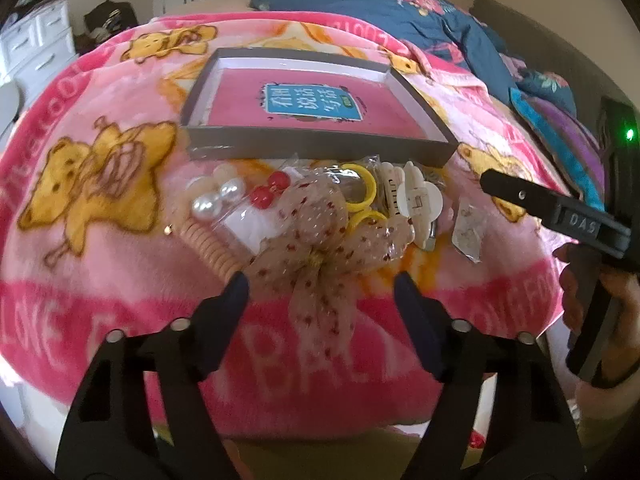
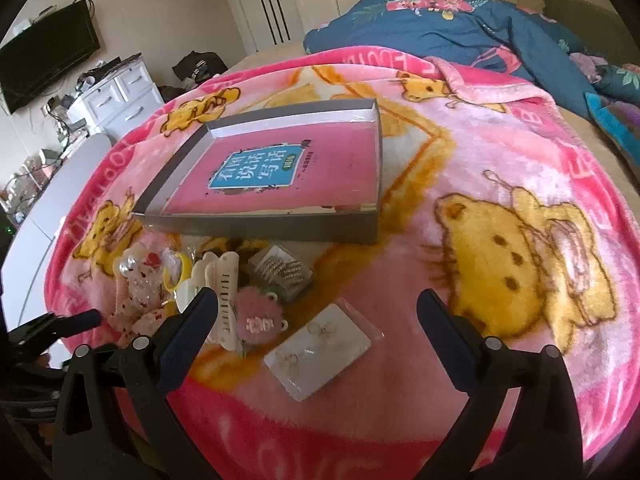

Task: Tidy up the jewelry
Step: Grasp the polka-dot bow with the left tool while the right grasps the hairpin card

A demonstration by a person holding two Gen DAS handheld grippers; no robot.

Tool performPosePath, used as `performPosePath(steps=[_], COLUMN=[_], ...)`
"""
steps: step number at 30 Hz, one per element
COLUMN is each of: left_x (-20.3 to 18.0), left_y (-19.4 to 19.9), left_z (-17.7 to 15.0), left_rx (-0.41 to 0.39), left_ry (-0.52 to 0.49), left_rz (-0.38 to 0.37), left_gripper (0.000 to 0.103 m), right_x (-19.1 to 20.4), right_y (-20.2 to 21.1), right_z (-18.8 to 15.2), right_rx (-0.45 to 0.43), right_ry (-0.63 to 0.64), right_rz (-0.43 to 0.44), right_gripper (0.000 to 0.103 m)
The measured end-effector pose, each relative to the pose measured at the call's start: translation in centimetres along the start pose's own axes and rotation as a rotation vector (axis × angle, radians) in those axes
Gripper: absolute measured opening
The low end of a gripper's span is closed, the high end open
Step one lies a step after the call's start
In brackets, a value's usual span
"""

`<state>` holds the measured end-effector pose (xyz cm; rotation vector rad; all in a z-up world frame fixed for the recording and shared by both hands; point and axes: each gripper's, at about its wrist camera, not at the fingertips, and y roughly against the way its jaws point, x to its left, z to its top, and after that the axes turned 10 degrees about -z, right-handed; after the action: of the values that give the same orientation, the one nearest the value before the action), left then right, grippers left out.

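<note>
Pink plush blanket (image 1: 120,264) with yellow bear prints, spread over a bed. On it, a shallow grey cardboard tray (image 1: 320,148), rectangular, white inside walls, a pink book cover with a blue label lying flat in its bottom.

Just in front of the tray, a loose heap of hair and jewelry pieces:
- sheer beige bow (image 1: 320,240) with red dots, gauzy and crumpled, tails trailing toward the camera
- glossy pearl beads (image 1: 218,198) beside two red beads (image 1: 270,188)
- ribbed peach coil hair tie (image 1: 208,246)
- yellow plastic rings (image 1: 362,188) in crinkled clear wrap
- cream claw clip (image 1: 416,200), smooth and hard
- fluffy pink round clip (image 2: 256,314)
- metal spring coils in a clear box (image 2: 280,272), possibly hair ties; hard to tell
- flat white earring card (image 2: 320,346) in a clear sleeve, lying apart to the right of the heap

Left gripper (image 1: 322,284): dark padded jaws partly apart, straddling the bow's knot and tails, pads not pressing on it, nothing held.

Right gripper (image 2: 318,308): jaws spread wide, poised above the earring card and pink clip, nothing gripped.
</note>
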<state>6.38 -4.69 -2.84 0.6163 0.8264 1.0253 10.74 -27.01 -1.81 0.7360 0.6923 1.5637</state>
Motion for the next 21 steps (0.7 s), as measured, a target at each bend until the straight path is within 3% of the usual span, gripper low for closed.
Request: performPosePath(steps=[6, 9, 11, 13, 21], left_x=[-0.4, -0.1, 0.1, 0.2, 1.5], left_y=[-2.3, -2.4, -2.2, -1.8, 0.8], left_z=[0.1, 0.0, 0.0, 0.0, 1.2], left_rx=[0.062, 0.054, 0.039, 0.020, -0.076], left_ry=[-0.058, -0.061, -0.069, -0.064, -0.008], left_rz=[0.022, 0.028, 0.030, 0.027, -0.012], left_gripper=[0.039, 0.019, 0.008, 0.002, 0.000], right_x=[0.2, 0.6, 0.8, 0.9, 1.9], right_y=[-1.1, -2.2, -3.2, -4.5, -7.5], right_z=[0.8, 1.3, 1.6, 1.8, 1.7], right_rx=[0.016, 0.031, 0.052, 0.099, 0.194], right_ry=[0.029, 0.044, 0.049, 0.043, 0.039], right_rz=[0.013, 0.027, 0.045, 0.077, 0.169], right_gripper=[0.099, 0.098, 0.092, 0.075, 0.052])
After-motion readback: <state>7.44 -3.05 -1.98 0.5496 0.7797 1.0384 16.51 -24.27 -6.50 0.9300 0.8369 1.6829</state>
